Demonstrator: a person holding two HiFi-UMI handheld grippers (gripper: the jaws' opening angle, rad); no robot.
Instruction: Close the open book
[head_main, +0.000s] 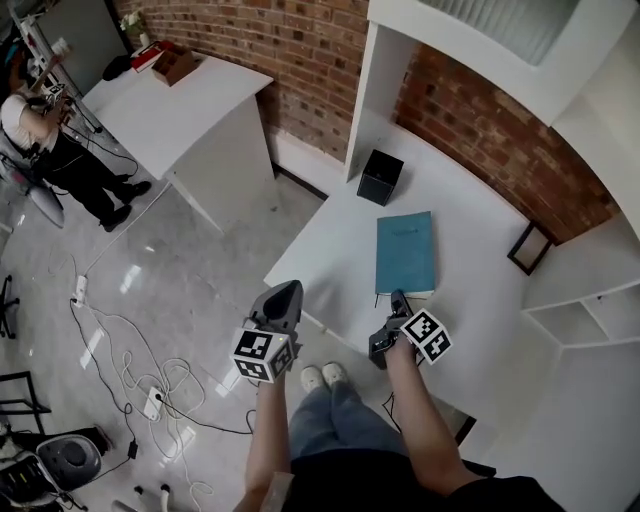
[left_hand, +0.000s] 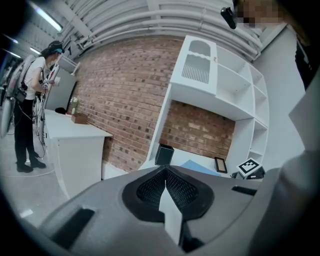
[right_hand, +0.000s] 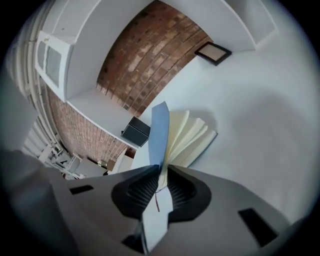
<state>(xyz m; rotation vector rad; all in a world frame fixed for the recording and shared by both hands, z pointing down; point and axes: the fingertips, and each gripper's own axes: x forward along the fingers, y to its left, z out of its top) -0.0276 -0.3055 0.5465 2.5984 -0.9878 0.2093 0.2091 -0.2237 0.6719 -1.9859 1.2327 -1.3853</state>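
Observation:
A teal book (head_main: 405, 250) lies on the white table (head_main: 330, 245), its cover nearly flat in the head view. My right gripper (head_main: 398, 298) is at the book's near edge. In the right gripper view its jaws (right_hand: 161, 170) are shut on the blue cover (right_hand: 160, 130), which stands a little apart from the fanned cream pages (right_hand: 189, 137); a red ribbon hangs between the pads. My left gripper (head_main: 285, 292) hovers off the table's left edge, jaws shut (left_hand: 165, 170) with nothing held. The book (left_hand: 197, 165) shows ahead and to the right of it.
A black box (head_main: 380, 177) stands at the table's back, and a small dark picture frame (head_main: 528, 248) leans at the right by the white shelves (head_main: 590, 320). Left of the table are bare floor with cables (head_main: 130, 370), another white desk (head_main: 180, 100) and a person (head_main: 50, 140).

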